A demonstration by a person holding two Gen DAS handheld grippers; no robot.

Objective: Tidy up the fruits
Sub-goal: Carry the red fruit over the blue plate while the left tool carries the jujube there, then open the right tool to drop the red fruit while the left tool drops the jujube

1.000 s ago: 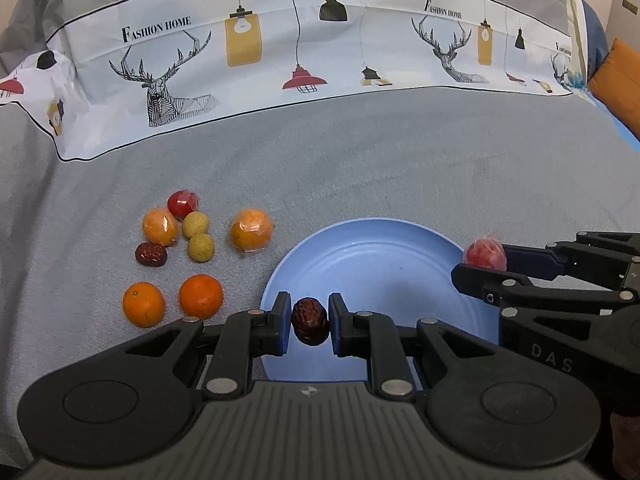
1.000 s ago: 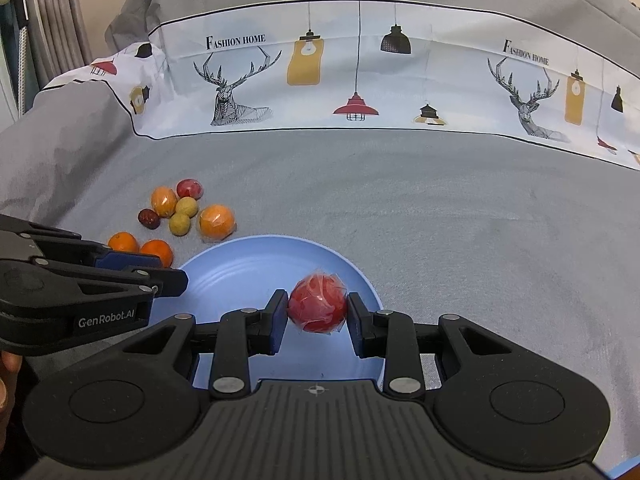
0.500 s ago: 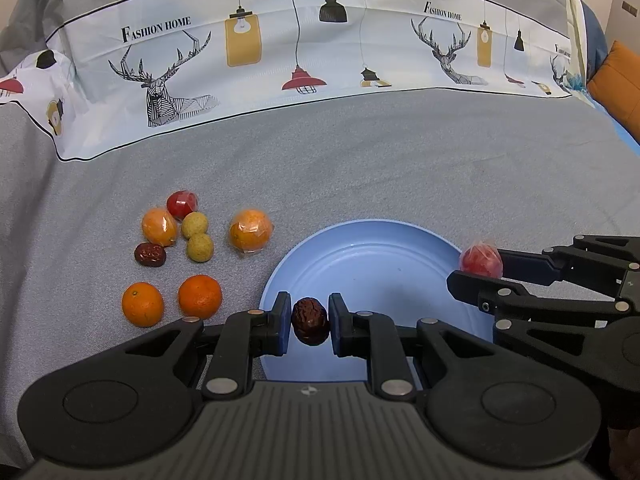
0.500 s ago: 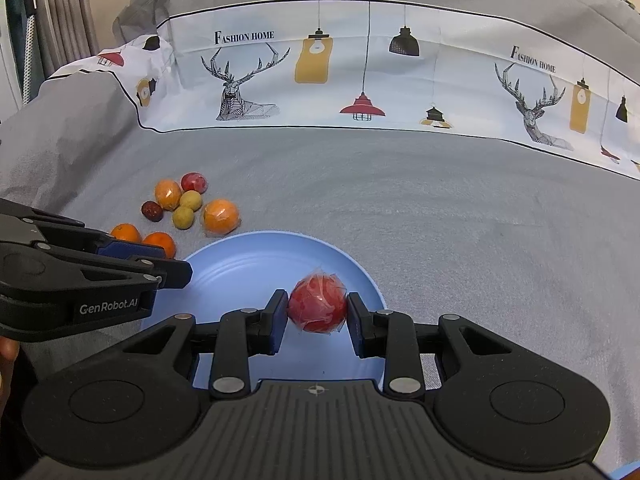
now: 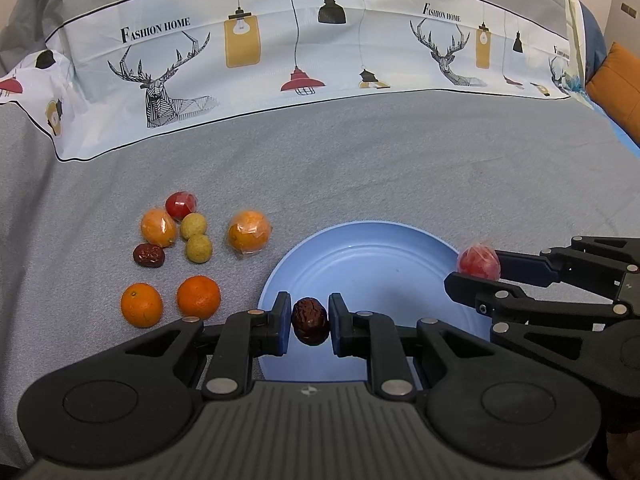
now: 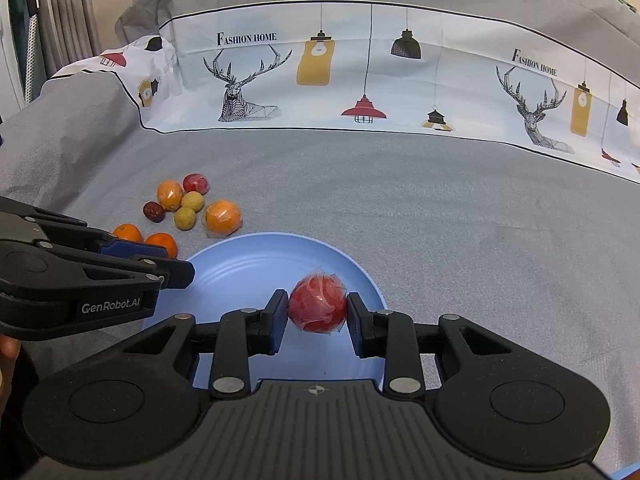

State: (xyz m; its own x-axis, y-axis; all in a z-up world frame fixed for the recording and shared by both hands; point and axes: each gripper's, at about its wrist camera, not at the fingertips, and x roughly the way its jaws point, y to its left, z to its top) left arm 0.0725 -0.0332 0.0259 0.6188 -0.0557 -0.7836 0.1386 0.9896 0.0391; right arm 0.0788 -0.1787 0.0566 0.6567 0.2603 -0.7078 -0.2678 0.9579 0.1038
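The left gripper pinches a dark brown, wrinkled dried date between its two blue-padded fingers, holding it over the near-left edge of a round light-blue plate that sits on a grey fabric surface. The right gripper clamps a red round fruit wrapped in clear plastic film between its own fingers, over the right side of the same plate; from the left wrist view this fruit appears at the plate's far-right rim. The plate's own floor is bare blue with faint concentric rings. To the left of the plate, a loose cluster of fruit rests on the grey fabric: two bare oranges side by side nearest the camera, a second dark red dried date, two small yellowish round fruits touching one another, an orange in clear wrap, a small red wrapped fruit at the far end, and a larger wrapped orange just beside the plate's rim. Beyond, a white cloth band printed with deer, hanging lamps and the words "Fashion Home" runs across the grey fabric. An orange cushion shows at the far right edge.
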